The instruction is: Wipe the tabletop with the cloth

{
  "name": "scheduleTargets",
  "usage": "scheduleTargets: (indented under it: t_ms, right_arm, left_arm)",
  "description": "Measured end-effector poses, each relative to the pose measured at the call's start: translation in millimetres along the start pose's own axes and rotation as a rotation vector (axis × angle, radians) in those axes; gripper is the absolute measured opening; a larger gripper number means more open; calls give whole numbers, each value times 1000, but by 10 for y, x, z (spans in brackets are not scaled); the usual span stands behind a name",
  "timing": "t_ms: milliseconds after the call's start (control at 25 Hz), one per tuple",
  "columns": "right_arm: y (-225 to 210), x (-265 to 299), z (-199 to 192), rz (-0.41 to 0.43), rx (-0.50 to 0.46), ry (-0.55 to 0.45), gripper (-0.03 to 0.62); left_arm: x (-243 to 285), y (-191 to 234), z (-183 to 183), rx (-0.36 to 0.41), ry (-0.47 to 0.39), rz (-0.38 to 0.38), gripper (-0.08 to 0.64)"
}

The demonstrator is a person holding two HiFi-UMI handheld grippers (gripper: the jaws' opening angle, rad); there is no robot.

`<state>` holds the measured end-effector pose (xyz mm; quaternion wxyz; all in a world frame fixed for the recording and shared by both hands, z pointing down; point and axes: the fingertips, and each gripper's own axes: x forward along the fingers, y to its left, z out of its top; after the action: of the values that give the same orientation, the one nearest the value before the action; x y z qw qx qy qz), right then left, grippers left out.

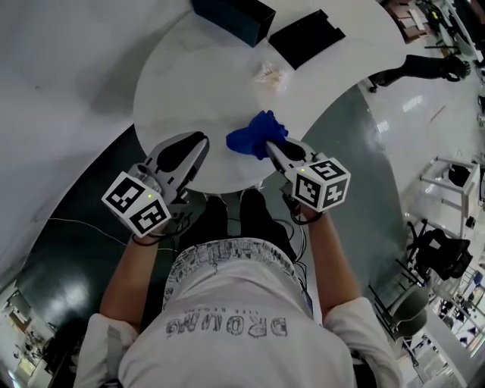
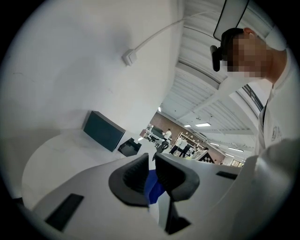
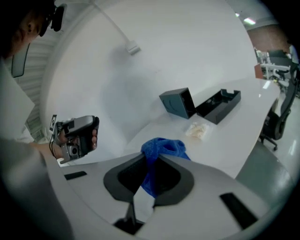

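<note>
Head view: a round white tabletop (image 1: pixel 193 83) carries a crumpled bright blue cloth (image 1: pixel 256 133) near its front edge. The right gripper (image 1: pixel 271 146) reaches in from the lower right with its tips at the cloth. The left gripper (image 1: pixel 203 141) lies just beside the cloth on the left, apart from it. Farther back sit a dark blue rectangular box (image 1: pixel 235 17), a flat black tray (image 1: pixel 307 36) and a small crumpled whitish wrapper (image 1: pixel 271 74).

Left gripper view: the left gripper (image 2: pixel 151 164) has its jaws almost together, with only a narrow slit between them and nothing gripped. A strip of the blue cloth (image 2: pixel 152 185) shows through the slit.

Right gripper view: the right gripper (image 3: pixel 151 161) is clamped on the blue cloth (image 3: pixel 164 147). A fold is pinched between the jaws, and the rest bunches up beyond the tips on the white tabletop (image 3: pixel 234 136)
</note>
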<state>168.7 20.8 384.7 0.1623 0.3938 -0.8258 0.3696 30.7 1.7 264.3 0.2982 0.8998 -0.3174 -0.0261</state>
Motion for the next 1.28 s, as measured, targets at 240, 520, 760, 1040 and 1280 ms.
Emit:
scheduleTargets:
  t_ms: [240, 520, 760, 1040, 1280]
  right_arm:
    - [211, -99, 453, 30, -30, -79, 41]
    - [528, -275, 827, 64, -67, -160, 41]
    - [766, -397, 1101, 85, -104, -229, 41]
    - [905, -442, 1256, 107, -122, -282, 41]
    - [964, -454, 1268, 113, -117, -282, 41]
  left_arm:
    - [-87, -51, 182, 18, -40, 2, 60]
    - [-251, -173, 335, 52, -64, 7, 60]
    - [-381, -209, 471, 94, -79, 20, 60]
    - [-492, -176, 592, 119, -101, 39, 57]
    - [-564, -154, 660, 134, -119, 60, 52]
